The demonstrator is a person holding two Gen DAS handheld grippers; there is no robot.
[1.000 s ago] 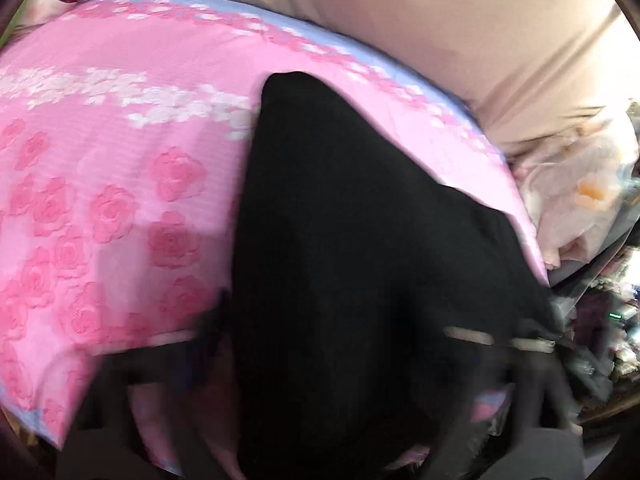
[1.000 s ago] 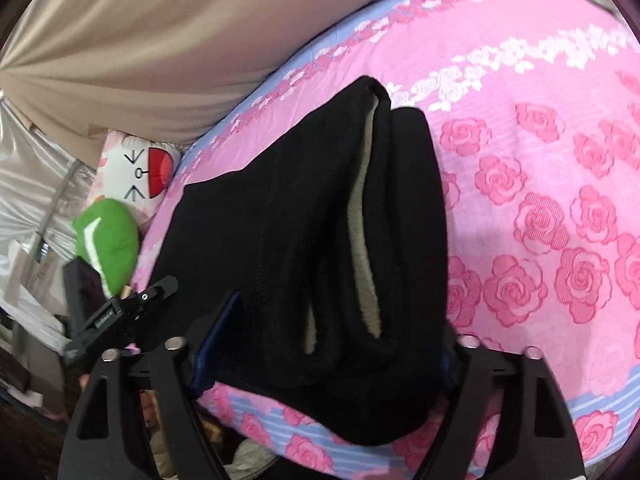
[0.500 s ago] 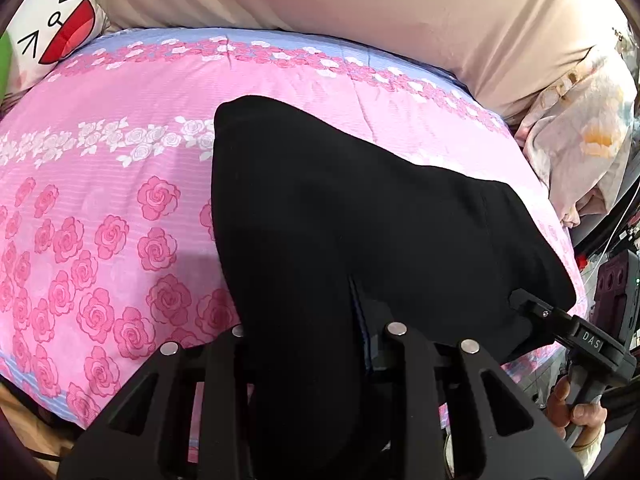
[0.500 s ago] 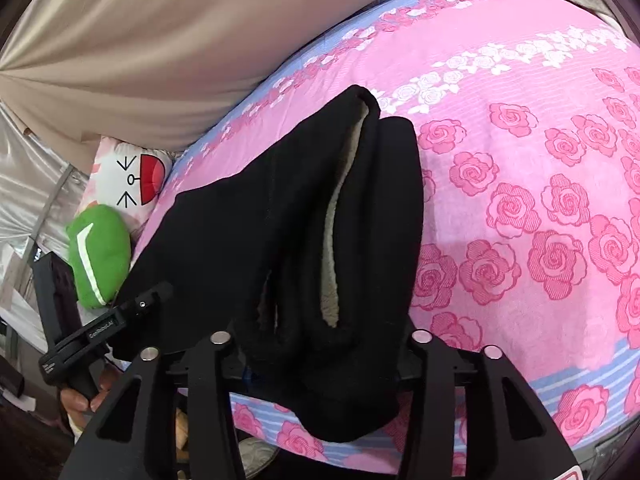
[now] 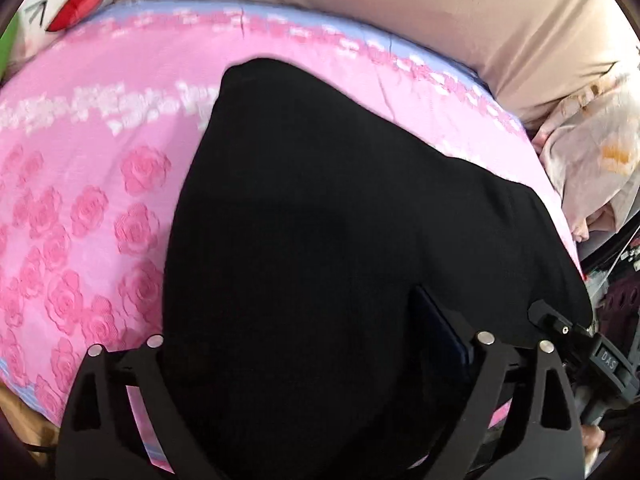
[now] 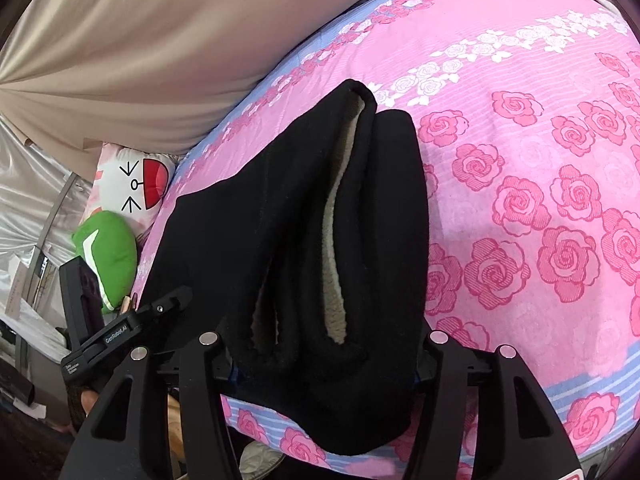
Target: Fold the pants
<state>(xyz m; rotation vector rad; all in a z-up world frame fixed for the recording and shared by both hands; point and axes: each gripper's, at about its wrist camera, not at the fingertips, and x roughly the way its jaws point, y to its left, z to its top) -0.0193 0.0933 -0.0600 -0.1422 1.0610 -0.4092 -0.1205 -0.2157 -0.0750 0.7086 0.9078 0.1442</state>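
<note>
My left gripper (image 5: pixel 316 364) has its fingers spread wide, the black pants (image 5: pixel 328 240) bulging between them with no clear pinch. Half a second ago those fingers stood much nearer together on a ridge of the cloth, so I judge I have just let go on that side. My right gripper (image 6: pixel 320 344) was wide a second ago, narrower half a second ago, and is wider again now; a thick roll of the pants (image 6: pixel 320 240) sits between its fingers, though whether the pads press on it I cannot tell.

From the right wrist the pants lie doubled on the pink rose bedspread (image 6: pixel 540 200), running from 6 o'clock up toward 12, the pale fleece lining (image 6: pixel 340 208) showing along the open edge. One end droops over the near edge of the bed at 6. To me the fold looks largely made; what is left is settling that hanging end.

There are no containers here, nothing to fill. At 9 o'clock in the right view, a white cartoon-face pillow (image 6: pixel 136 184) and a green cushion (image 6: pixel 108 252) lie beside the bed.
</note>
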